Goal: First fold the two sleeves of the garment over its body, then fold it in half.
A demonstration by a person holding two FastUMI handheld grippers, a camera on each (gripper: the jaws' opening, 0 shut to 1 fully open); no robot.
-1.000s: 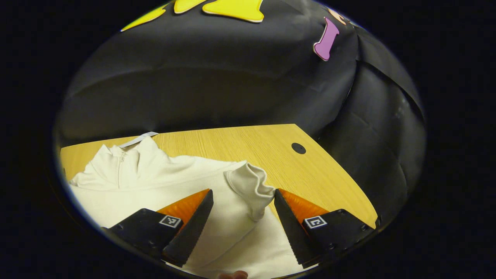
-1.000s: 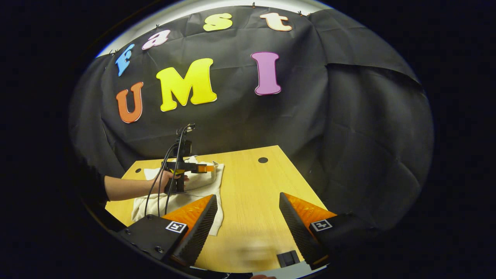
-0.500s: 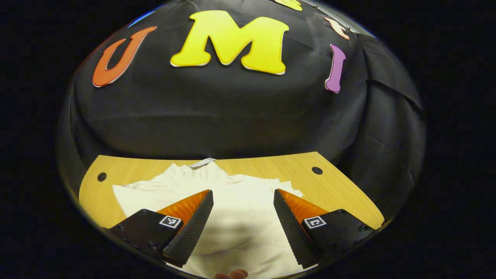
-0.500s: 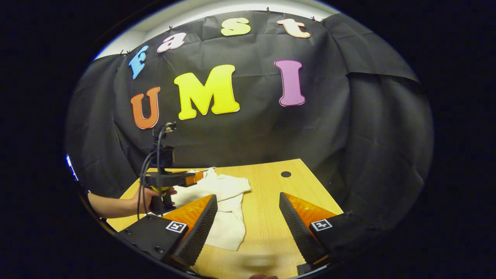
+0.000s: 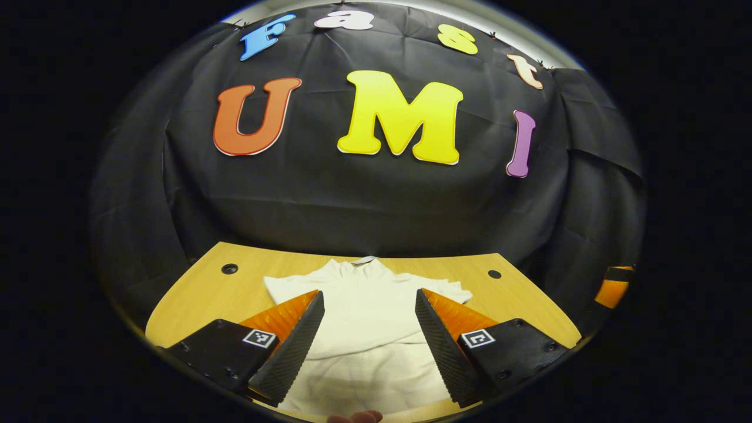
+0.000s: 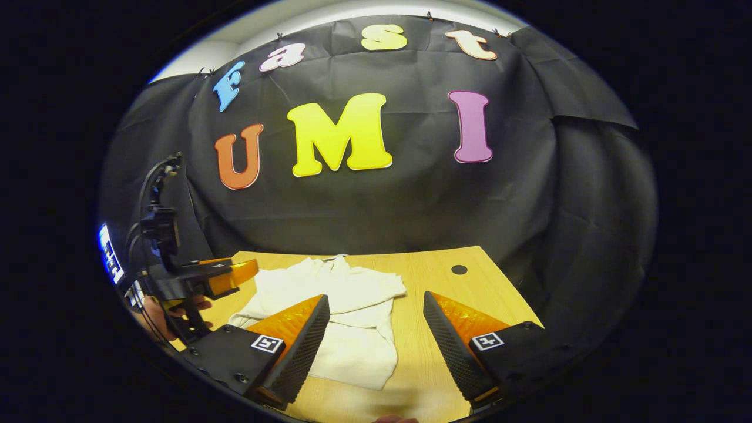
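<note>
**Sleeves appear folded in; half-fold still outstanding**

Left gripper view: The left claw hangs above the near part of the table, fingers well apart, nothing between them. Directly ahead lies the cream pullover, flat on the wood, collar at the far end toward the booth wall. The outline reads as a compact block: no sleeve trails out to either side onto bare table. A soft horizontal ridge crosses the body roughly midway, consistent with sleeve fabric laid over the torso. A small corner of cloth juts out at the far right shoulder. The hem end sits nearest the claw, partly cut off at the bottom edge. A fingertip of the holding hand shows at the very bottom.

Right gripper view: The right claw is also spread wide and empty, held over the table's near right part. The pullover sits ahead and to its left, collar away. From here a folded-over layer is visible across the upper body, with a lower flap running down toward the near edge. The left claw shows at far left, raised clear of the cloth, gripped by a hand.

Judgement: step one (both sleeves over the body) looks done, though the layers are a little uneven. The garment is still full length, so the half-fold remains. Neither claw has hold of cloth yet.
</note>
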